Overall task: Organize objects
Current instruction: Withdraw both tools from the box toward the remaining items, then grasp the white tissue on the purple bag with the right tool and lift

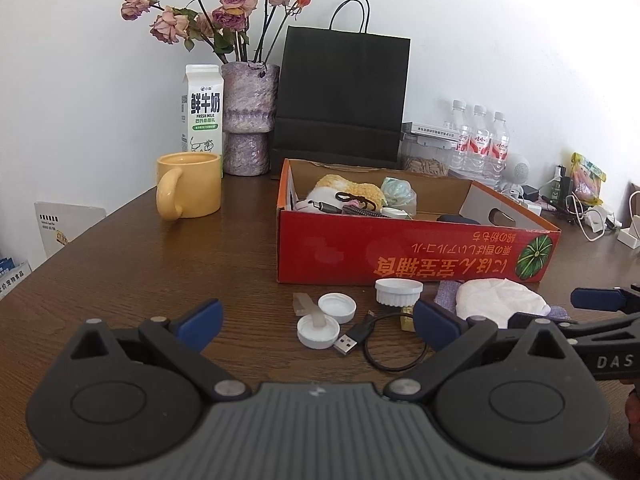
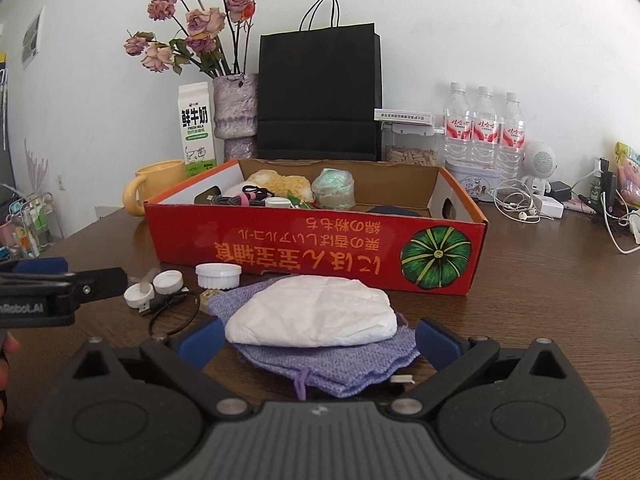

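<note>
A red cardboard box (image 1: 400, 256) (image 2: 312, 252) stands open on the brown table and holds several small items. In front of it lie two white lids (image 1: 326, 320) (image 2: 154, 286), a white jar (image 1: 398, 292) (image 2: 218, 275), a black USB cable (image 1: 380, 340) (image 2: 172, 306), and a white pad (image 1: 500, 304) (image 2: 316, 312) on a purple knit pouch (image 2: 332, 364). My left gripper (image 1: 318, 320) is open over the lids and cable. My right gripper (image 2: 318, 334) is open around the pad and pouch, touching neither that I can see.
A yellow mug (image 1: 190, 186), milk carton (image 1: 202, 108), vase of dried roses (image 1: 248, 116) and black paper bag (image 1: 340, 96) stand behind the box. Water bottles (image 2: 484, 128), a white speaker (image 2: 538, 164), earphones and chargers crowd the far right.
</note>
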`<state>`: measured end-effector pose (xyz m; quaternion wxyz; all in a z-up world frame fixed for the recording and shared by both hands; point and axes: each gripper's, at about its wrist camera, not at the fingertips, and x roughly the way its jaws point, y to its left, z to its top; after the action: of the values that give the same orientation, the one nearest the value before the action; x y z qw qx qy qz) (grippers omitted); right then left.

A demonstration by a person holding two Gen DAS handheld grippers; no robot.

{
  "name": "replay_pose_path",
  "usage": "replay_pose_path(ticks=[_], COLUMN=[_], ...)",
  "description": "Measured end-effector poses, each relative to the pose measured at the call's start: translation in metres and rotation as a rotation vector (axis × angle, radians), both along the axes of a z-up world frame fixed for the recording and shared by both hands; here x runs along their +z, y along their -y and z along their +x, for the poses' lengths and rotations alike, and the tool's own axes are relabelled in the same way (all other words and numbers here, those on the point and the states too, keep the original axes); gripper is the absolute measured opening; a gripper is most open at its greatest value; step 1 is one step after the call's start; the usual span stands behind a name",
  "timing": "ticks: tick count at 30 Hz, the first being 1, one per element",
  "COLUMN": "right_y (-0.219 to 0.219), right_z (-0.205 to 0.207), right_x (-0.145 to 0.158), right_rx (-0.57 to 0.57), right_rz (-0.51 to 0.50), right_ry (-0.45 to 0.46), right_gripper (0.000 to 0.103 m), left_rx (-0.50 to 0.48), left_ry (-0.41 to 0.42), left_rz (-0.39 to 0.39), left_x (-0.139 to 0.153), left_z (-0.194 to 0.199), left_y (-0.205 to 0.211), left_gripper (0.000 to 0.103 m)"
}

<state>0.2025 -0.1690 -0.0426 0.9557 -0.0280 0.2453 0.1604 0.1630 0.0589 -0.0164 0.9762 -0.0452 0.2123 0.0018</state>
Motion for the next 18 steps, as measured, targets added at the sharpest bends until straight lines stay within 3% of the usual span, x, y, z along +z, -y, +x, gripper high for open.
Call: replay_pose_path(ticks=[5,9,15,18], right_y=[-0.02,-0.026,-0.023,-0.021], right_z=[0.035,0.057,0.059,0.057], right_x=[-0.004,-0.013,-0.014,-0.013], right_rx=[0.008,0.037,0.032,0.032], right_rz=[-0.029,-0.038,-0.02,-0.003], right_ry=[-0.049,-0.149,-0.151,-0.141], right_gripper=[0.102,0.103,0.103,0.098], left_rx=[0.001,-0.005,-0.004,0.005], left_ry=[-0.019,-0.035,-0.043,-0.05], left_rz=[-0.039,-0.074,-0.084,-0.09], left_x=[-0.001,-0.003,-0.004,-0.005], left_z=[0.003,0.005,0.006,0.007], left_y=[-0.006,-0.011,-0.012,-0.013], left_gripper=[0.103,0.103,0.103,0.103])
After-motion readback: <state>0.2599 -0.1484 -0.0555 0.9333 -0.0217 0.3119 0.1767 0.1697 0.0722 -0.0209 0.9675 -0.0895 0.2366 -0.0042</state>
